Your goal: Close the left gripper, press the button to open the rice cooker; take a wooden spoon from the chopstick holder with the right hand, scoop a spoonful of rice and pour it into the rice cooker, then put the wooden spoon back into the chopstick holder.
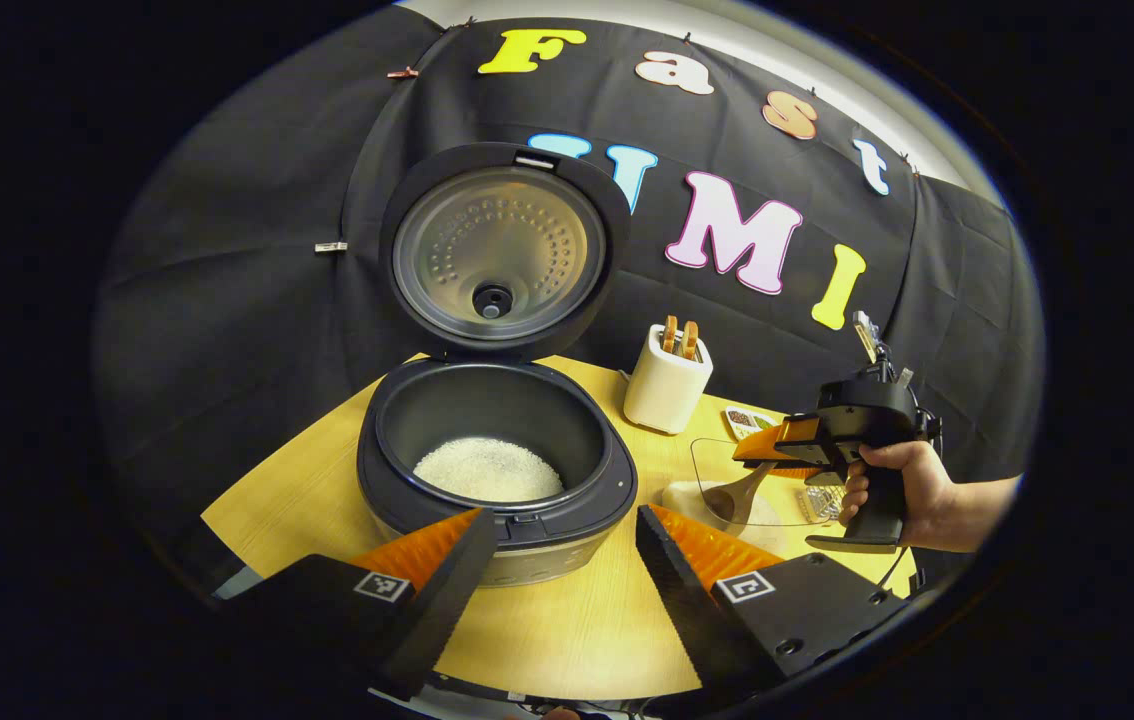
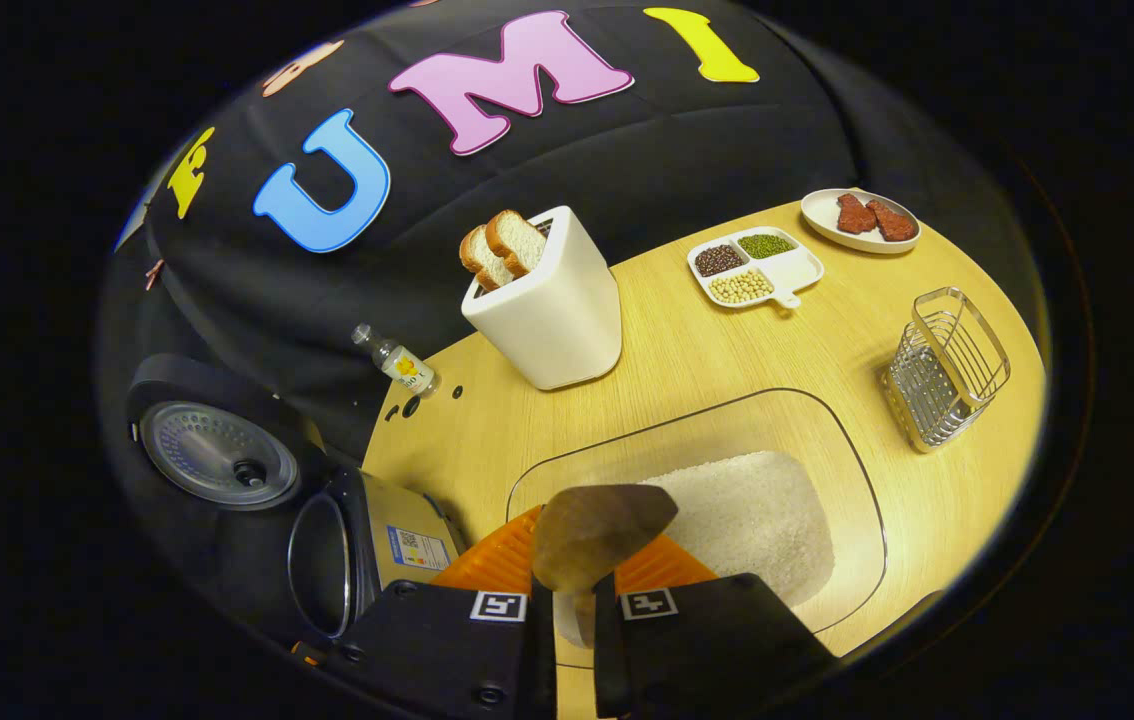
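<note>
- Rice cooker (image 1: 497, 470): lid (image 1: 502, 250) stands fully open at the back, rice sits in the inner pot, so I judge the button step done.
- Left gripper (image 1: 547, 570): jaws spread wide, holding nothing, parked low in front of the cooker. Keeps it clear of the pot mouth for the pour.
- Right gripper (image 2: 575, 600): fingers nearly together, clamped on the wooden spoon (image 2: 602, 535) by its handle, bowl pointing forward and down.
- Left gripper view puts the spoon bowl inside the clear rice container (image 1: 777, 480), just right of the cooker. Right gripper view shows the rice pile (image 2: 747, 515) directly beyond the bowl. I read this as the scoop step, spoon about to dig in or just at the rice.
- Can't tell if any rice is on the spoon.
- Clear container sits next to the cooker on the counter (image 2: 707, 350), so the carry to the pot is short.
- Wire holder (image 2: 947, 365) at the counter's right side is, I'd guess, the chopstick holder; spoon goes back there last.
- Risk: grains spilling on the carry if I tilt the bowl.
</note>
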A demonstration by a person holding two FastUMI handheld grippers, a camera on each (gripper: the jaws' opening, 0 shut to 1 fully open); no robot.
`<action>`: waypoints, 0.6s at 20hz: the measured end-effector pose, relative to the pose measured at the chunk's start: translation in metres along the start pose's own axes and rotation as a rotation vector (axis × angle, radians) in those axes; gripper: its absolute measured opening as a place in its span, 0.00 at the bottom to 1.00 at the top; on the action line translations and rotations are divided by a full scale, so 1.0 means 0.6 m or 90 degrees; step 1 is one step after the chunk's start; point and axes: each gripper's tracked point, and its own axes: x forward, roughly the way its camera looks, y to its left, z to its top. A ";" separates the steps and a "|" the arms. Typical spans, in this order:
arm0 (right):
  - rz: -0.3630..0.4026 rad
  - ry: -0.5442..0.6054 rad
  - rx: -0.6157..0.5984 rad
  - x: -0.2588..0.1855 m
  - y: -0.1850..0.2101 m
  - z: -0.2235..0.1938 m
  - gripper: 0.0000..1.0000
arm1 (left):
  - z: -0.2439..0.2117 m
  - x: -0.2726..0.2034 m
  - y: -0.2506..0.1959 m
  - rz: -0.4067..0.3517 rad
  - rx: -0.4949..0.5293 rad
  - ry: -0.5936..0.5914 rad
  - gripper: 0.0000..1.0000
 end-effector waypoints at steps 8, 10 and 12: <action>-0.015 -0.029 0.113 -0.054 -0.075 0.044 0.19 | 0.019 -0.008 0.008 0.015 0.013 -0.019 0.95; -0.013 -0.041 0.169 -0.072 -0.091 0.062 0.19 | 0.027 -0.009 0.013 0.020 0.015 -0.026 0.95; -0.018 -0.056 0.227 -0.087 -0.112 0.081 0.19 | 0.034 -0.009 0.013 0.018 0.016 -0.029 0.95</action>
